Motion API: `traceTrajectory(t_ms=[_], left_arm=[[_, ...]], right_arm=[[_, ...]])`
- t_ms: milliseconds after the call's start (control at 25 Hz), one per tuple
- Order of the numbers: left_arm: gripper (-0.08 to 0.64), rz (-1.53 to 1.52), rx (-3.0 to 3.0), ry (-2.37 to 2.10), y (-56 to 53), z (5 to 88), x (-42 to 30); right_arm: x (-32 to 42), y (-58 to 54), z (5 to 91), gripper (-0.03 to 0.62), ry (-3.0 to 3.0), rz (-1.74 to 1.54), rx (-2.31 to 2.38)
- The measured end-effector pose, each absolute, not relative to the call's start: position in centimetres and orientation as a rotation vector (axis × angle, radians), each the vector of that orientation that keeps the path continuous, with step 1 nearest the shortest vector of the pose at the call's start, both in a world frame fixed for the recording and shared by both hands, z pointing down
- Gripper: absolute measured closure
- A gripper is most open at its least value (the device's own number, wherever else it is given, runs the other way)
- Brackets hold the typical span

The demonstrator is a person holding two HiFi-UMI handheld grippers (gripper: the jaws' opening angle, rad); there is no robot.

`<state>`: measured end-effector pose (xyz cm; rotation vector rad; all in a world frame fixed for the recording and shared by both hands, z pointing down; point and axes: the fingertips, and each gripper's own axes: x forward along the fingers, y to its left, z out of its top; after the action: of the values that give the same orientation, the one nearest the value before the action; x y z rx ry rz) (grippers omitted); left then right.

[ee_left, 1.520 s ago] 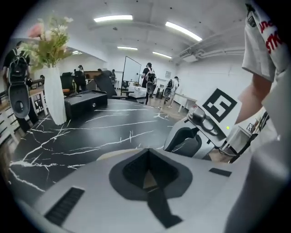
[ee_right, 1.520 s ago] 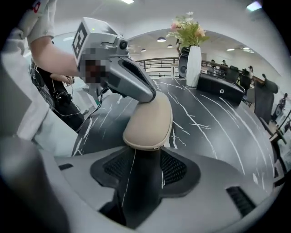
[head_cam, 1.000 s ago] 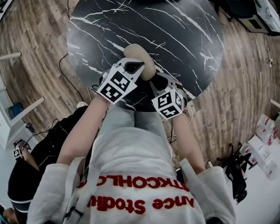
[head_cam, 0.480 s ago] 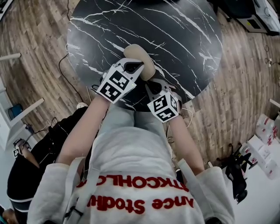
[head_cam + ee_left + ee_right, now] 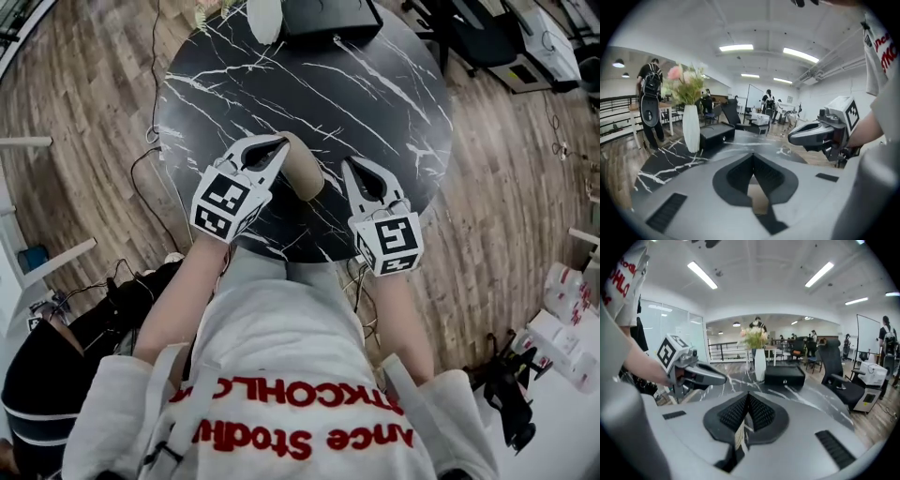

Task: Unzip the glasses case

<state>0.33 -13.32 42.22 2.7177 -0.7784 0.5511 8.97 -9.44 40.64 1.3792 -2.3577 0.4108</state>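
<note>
We're at the near edge of the black marble table, and the tan glasses case lies slantwise between the two tools. The left gripper has its jaws brought together. Its own view shows tan case in the gap just behind the tips, so I read that as a clamp near the case's far end.

The right gripper, just beside the case's near end, has just been closing its jaws. They now meet with a thin pale tab nipped low between the pads. That looks like the zip pull, but no view shows it joined to the case, so call it likely rather than certain.

The step in hand, as I judge it, is the pull itself, and the case looks not yet opened. Doing it well starts with the left gripper acting as the anchor, firm and not twisting. The right one should draw the tab along the line of the zip and follow the curve round the case's end. Tugging straight away from the case risks a tab that thin sliding out of the pads.

Slow and even is the way. If the case rolls in the left grip, pause and square it up before going on. The zip's teeth show in no view, so the track has to be followed by its resistance.

The white vase and black box stand well apart at the far rim.
</note>
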Motion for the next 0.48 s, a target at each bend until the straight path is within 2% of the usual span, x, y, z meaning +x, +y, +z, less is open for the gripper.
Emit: traceTrajectory(t_ms=[240, 480], left_arm=[[0.554, 0.275, 2.832, -1.005, -17.1, 29.9, -1.6], [0.554, 0.104, 2.852, -1.121, -18.3, 21.3, -2.9]], right_arm=[[9.9, -12.7, 27.9, 0.577, -2.539, 0.231, 1.617], [10.4, -13.3, 19.5, 0.577, -2.632, 0.134, 1.736]])
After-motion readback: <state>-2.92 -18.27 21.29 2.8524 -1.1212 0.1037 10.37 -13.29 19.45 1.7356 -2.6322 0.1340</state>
